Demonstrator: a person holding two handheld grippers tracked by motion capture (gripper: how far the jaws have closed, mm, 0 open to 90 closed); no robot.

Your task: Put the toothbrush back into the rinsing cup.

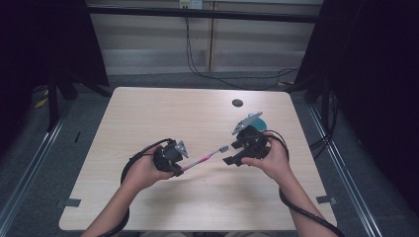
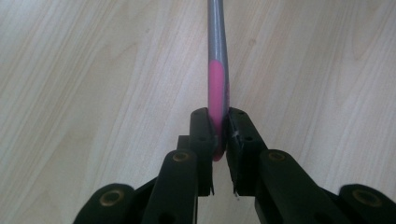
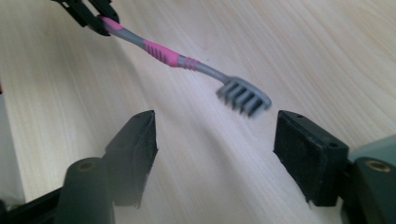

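A pink and grey toothbrush [image 1: 205,159] hangs level above the wooden table [image 1: 163,113]. My left gripper [image 1: 179,169] is shut on the pink end of its handle; in the left gripper view the handle [image 2: 216,88] runs straight away from the clamped jaw tips [image 2: 218,116]. The bristle head points toward my right gripper [image 1: 230,153], which stands open. In the right gripper view the grey head [image 3: 243,98] floats just beyond the gap between the two pads [image 3: 215,135], touching neither. The left gripper's tips [image 3: 91,14] show at the top left there.
A teal round object [image 1: 260,120] lies on the table just behind my right hand. A small dark round spot [image 1: 237,102] sits near the table's far edge. Cables trail over the floor beyond the table.
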